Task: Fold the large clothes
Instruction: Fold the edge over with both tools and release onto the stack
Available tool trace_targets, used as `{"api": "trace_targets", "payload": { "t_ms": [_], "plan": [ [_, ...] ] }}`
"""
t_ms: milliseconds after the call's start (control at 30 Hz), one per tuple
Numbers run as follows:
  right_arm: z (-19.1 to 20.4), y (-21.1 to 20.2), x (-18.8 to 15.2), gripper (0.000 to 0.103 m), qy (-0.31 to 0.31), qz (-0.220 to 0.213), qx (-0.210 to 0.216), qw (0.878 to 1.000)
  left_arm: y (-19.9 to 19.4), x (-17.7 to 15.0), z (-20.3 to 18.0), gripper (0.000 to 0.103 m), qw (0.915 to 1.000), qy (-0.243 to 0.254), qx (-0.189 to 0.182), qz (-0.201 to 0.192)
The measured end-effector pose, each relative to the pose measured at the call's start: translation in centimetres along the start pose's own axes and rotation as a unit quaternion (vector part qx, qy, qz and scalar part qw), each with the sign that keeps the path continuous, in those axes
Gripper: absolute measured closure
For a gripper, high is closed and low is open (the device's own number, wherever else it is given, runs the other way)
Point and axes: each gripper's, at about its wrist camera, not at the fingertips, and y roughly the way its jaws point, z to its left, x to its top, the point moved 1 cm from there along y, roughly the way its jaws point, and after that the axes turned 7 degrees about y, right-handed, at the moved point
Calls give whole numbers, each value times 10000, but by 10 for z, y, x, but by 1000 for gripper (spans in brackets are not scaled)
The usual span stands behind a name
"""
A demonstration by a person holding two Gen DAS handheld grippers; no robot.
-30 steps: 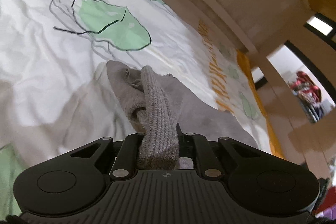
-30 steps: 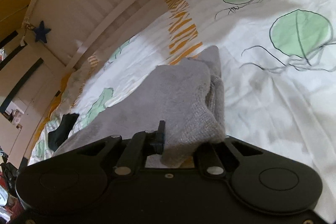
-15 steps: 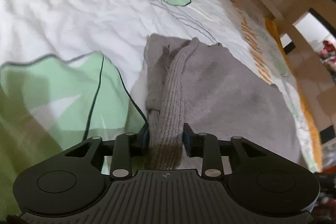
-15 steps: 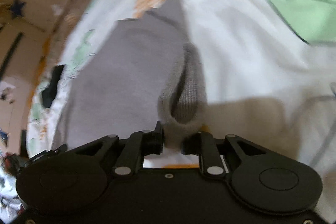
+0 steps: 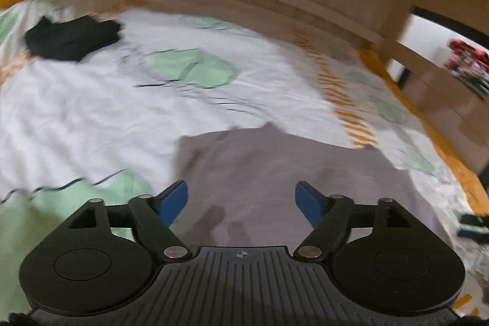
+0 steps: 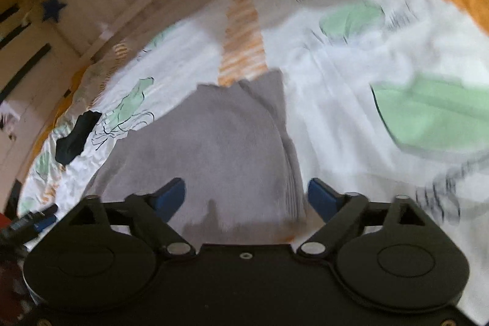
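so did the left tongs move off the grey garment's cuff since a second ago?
Yes. The left tongs have just been opening and now hold nothing; they have pulled back from the grey garment, which lies flat on the printed bedsheet.

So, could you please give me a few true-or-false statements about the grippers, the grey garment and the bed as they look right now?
1. The left gripper is clamped on a grey cuff. False: its jaws have just been opening and hold nothing.
2. The grey garment lies flat on the bedspread. True.
3. The right gripper stands open. True.
4. The black garment lies on top of the grey one. False: it lies apart, farther up the bed.
5. The bedspread is plain white. False: it has green and orange prints.
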Motion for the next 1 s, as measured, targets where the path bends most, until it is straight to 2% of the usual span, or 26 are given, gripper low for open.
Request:
{"api": "trace_targets", "payload": {
  "t_ms": [133, 367, 500, 600, 633, 700, 767, 867, 1000],
  "plan": [
    [3, 21, 13, 2, -108, 3, 149, 9998, 27, 10, -35, 18, 9991, 216, -334, 138],
    [15, 56, 26, 2, -687, 61, -143, 9975, 68, 17, -80, 15, 9968, 601, -492, 184],
    [14, 75, 31, 2, -779, 182, -235, 9965, 99, 12, -90, 15, 9960, 763, -292, 368],
    [5, 90, 34, 2, -740, 292, -492, 9956, 128, 2, -89, 15, 9937, 844, -35, 734],
    [0, 95, 34, 2, -719, 336, -587, 9951, 136, -3, -89, 12, 9930, 871, -4, 798],
    [-8, 101, 34, 2, -715, 382, -672, 9944, 140, -10, -91, 6, 9909, 1146, 72, 703],
    [-11, 103, 33, 1, -827, 347, -692, 9936, 141, -15, -95, 4, 9889, 1317, 176, 661],
    [-11, 105, 31, 0, -952, 316, -695, 9925, 139, -19, -96, 3, 9896, 1282, 209, 619],
    [-18, 100, 35, 0, -700, 293, -436, 9962, 138, -19, -95, 2, 9896, 1288, 180, 616]
  ]
}}
